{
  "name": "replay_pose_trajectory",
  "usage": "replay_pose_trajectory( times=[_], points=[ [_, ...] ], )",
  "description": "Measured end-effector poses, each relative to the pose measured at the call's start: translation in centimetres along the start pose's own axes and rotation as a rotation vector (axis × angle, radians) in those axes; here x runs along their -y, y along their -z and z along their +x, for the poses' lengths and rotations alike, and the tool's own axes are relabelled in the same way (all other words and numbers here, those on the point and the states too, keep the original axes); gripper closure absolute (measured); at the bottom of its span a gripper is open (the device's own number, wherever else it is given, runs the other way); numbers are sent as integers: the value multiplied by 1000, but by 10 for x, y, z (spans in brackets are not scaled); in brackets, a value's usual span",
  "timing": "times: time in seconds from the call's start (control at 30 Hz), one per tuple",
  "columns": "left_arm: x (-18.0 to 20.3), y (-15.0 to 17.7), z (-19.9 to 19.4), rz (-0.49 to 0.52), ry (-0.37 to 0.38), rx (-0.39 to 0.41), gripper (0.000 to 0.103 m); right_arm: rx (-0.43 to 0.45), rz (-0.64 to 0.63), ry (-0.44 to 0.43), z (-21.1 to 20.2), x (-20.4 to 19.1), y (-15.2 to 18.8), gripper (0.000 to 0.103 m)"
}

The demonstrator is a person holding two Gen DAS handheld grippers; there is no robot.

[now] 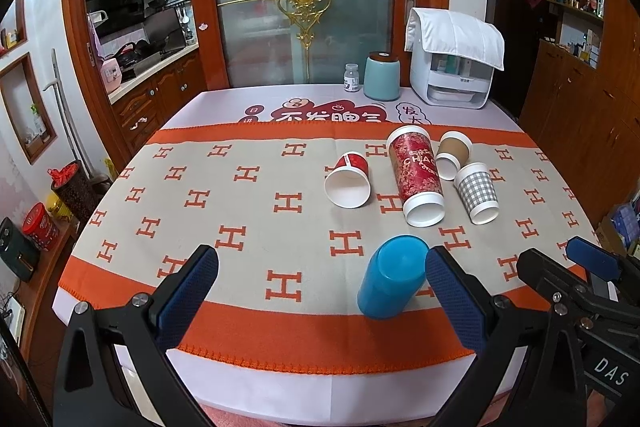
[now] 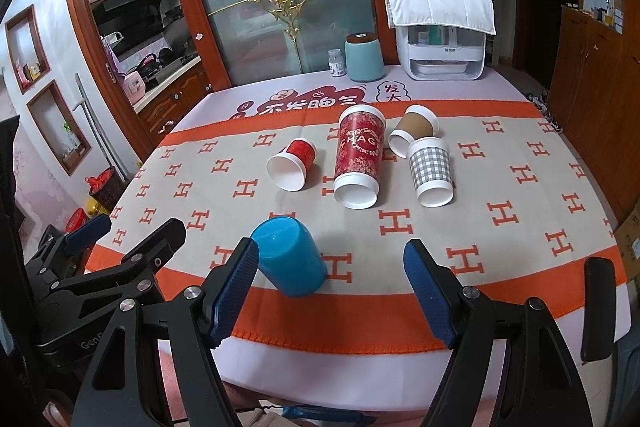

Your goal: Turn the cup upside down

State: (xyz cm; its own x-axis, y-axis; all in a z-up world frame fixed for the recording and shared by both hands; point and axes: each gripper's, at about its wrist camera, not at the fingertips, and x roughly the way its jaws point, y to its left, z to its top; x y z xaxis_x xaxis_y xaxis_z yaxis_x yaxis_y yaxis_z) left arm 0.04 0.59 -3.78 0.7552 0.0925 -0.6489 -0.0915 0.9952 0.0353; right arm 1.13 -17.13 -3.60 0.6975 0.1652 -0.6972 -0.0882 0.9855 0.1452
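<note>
A blue plastic cup [image 1: 391,277] stands upside down near the table's front edge, flat base up; it also shows in the right wrist view [image 2: 289,257]. My left gripper [image 1: 322,285] is open and empty, its right finger close beside the cup. My right gripper [image 2: 331,277] is open and empty, its left finger close beside the cup. Beyond lie a small red cup [image 1: 348,179], a tall red cup [image 1: 418,177], a brown cup [image 1: 452,153] and a checked grey cup [image 1: 478,193], all on their sides.
An orange and beige cloth [image 1: 240,211] covers the table. At the far edge stand a teal canister [image 1: 382,75], a small jar [image 1: 351,78] and a white appliance [image 1: 452,67] under a cloth. The right gripper's body [image 1: 580,291] is at my right.
</note>
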Motion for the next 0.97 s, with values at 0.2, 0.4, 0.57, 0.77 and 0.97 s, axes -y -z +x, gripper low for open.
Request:
replay_pose_trajectory(
  times=[0.2,0.4,0.57,0.77,0.97],
  points=[
    [0,0,0,2,1,-7,1,-3,2,-2,1,1,0,27],
    [1,0,0,3,2,-7,1,-3,6,-2,-2,-1,2,26],
    [1,2,1,3,6,-12,1,-4,6,-2,-2,0,2,27],
    [1,2,1,4,5,-11,1,-3,6,-2,-2,0,2,27],
    [1,4,4,3,14,-25,1,-4,6,-2,-2,0,2,27]
  ],
)
